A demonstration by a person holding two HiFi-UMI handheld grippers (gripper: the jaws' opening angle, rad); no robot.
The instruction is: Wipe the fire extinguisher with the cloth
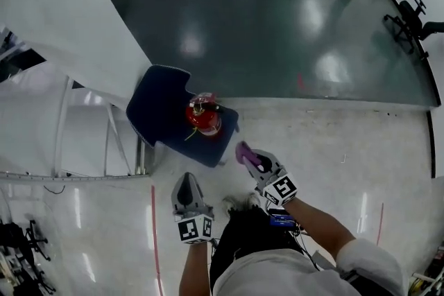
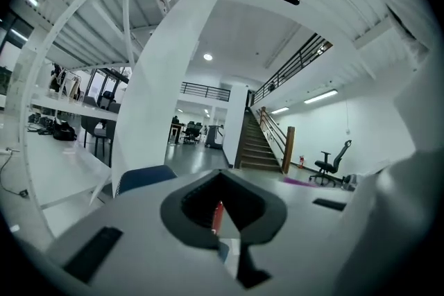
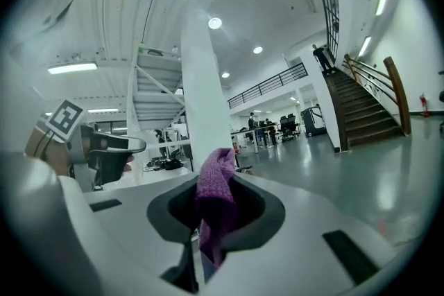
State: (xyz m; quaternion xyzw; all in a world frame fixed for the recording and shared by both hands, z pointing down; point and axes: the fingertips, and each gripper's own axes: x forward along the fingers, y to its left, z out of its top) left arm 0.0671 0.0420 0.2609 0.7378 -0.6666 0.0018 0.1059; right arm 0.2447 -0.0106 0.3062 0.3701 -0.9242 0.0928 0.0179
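On the blue chair point(image 1: 161, 107) the fire extinguisher point(image 1: 203, 118) stands upright. It is probably heavy, rigid and smooth-walled; steady it at the valve neck. The right gripper point(image 1: 255, 163) clamps the soft, light cloth point(image 3: 215, 190). The left gripper point(image 1: 186, 185) is closed and empty.

A glossy grey-green floor point(image 1: 277, 17) meets pale flooring point(image 1: 347, 149) (ceiling lights mirrored in both). A blue chair point(image 1: 156, 104) stands beside a white column point(image 3: 201, 100), with a staircase point(image 3: 364, 104) beyond.

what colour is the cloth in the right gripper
Purple. The cloth shows best in the right gripper view, pinched between the jaws.
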